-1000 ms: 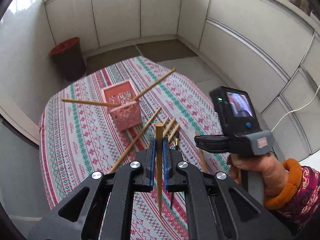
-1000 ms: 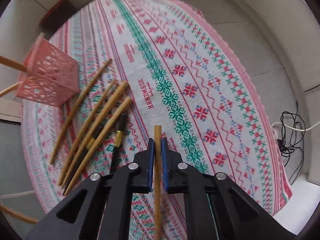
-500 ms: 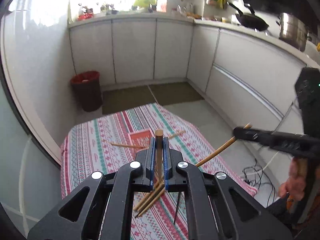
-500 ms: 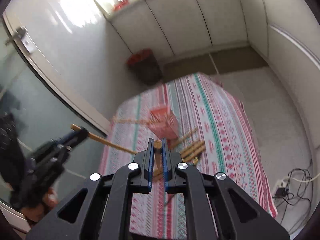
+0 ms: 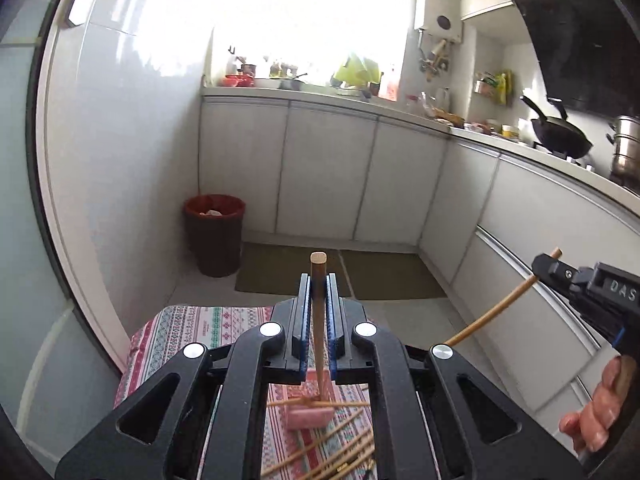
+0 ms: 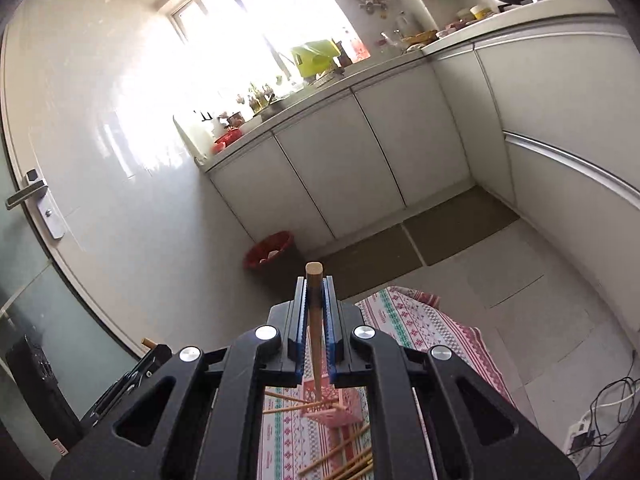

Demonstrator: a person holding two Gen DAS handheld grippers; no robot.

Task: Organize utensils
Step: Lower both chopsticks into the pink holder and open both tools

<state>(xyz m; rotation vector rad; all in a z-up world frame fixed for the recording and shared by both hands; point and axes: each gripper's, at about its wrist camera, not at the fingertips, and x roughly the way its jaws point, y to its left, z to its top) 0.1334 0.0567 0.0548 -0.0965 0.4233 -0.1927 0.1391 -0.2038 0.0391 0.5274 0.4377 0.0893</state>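
Note:
My left gripper [image 5: 319,280] is shut on a wooden chopstick [image 5: 319,320] that hangs down toward the pink basket [image 5: 310,416] on the patterned tablecloth [image 5: 192,320]. My right gripper [image 6: 315,282] is shut on another wooden chopstick [image 6: 315,332], held high above the pink basket [image 6: 328,412]. The right gripper also shows in the left wrist view [image 5: 548,266], gripping its chopstick [image 5: 496,312]. Loose chopsticks [image 5: 340,452] lie on the cloth near the basket, and some stick out of the basket.
A red waste bin [image 5: 214,232] stands on the floor by the white cabinets [image 5: 328,168]. A counter [image 5: 520,144] with a wok [image 5: 560,140] runs along the right. Cables and a power strip [image 6: 592,428] lie on the floor at the right.
Both grippers have risen and tilted up from the table with their chopsticks still held. The table and basket have dropped to the bottom of both views.

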